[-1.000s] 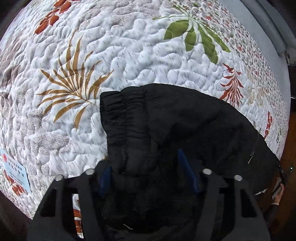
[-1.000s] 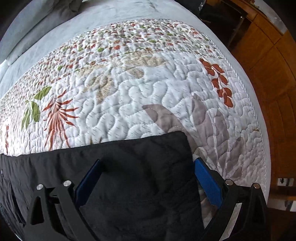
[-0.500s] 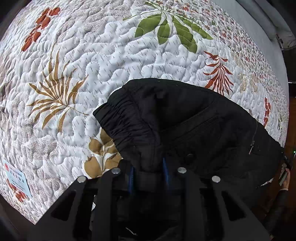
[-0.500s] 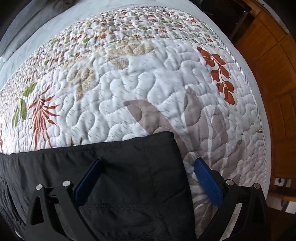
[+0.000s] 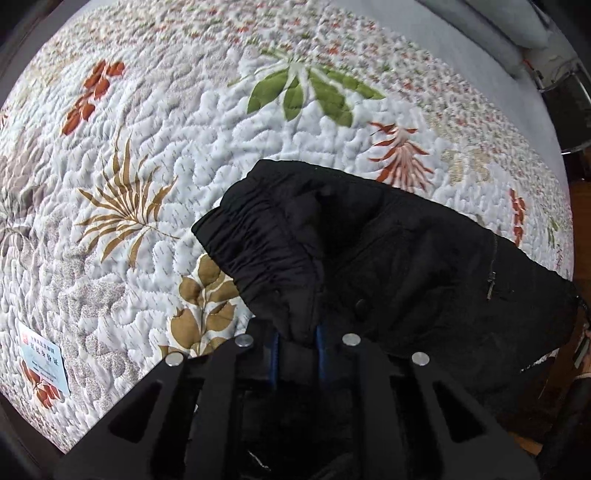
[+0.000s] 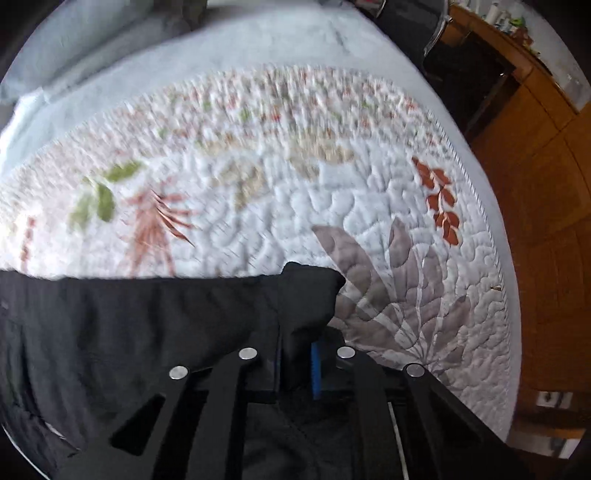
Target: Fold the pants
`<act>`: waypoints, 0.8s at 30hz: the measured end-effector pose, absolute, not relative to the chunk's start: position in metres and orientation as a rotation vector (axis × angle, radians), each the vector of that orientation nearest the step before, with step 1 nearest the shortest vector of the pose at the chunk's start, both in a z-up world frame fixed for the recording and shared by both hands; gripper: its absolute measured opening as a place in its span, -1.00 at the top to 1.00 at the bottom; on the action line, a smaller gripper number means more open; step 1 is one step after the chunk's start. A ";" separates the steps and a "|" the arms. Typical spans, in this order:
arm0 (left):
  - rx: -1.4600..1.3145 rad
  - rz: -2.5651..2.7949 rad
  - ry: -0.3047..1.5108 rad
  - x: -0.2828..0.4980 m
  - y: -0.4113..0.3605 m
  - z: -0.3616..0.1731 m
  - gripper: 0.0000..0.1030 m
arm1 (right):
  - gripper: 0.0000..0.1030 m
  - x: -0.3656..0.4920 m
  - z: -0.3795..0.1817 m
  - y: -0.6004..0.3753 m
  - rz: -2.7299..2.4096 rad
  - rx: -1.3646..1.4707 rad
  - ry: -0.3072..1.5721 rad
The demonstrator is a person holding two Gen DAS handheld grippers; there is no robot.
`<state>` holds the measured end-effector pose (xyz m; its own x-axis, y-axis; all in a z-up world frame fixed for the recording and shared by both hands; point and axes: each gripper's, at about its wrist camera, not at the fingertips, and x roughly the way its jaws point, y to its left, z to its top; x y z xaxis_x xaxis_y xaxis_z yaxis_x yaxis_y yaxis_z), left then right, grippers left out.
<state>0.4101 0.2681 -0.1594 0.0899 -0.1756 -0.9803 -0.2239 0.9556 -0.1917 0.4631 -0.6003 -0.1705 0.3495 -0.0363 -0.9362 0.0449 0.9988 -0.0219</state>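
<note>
Left view: pants (image 5: 388,258) run off the lower right edge, leg end not visible. Fabric bunched between the blue fingers (image 5: 320,345) hides most of their pads. Small card (image 5: 44,363) at lower left, print too small to read. Someone's hand (image 5: 583,354) cut off at the right edge.

Right view: far part of the quilt (image 6: 258,122) is motion-blurred, pattern smeared. Pants (image 6: 129,332) cut by the left edge. Items on the wooden furniture (image 6: 509,20) at top right too small to tell.
</note>
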 end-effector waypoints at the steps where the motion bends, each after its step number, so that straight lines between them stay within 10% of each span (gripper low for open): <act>1: -0.323 0.019 1.461 0.407 0.264 -0.150 0.75 | 0.79 0.462 -0.162 -0.597 -0.043 0.015 1.195; 24: -0.463 -0.317 0.906 0.207 0.279 -0.078 0.74 | 0.79 0.200 -0.057 -0.610 0.157 0.250 0.631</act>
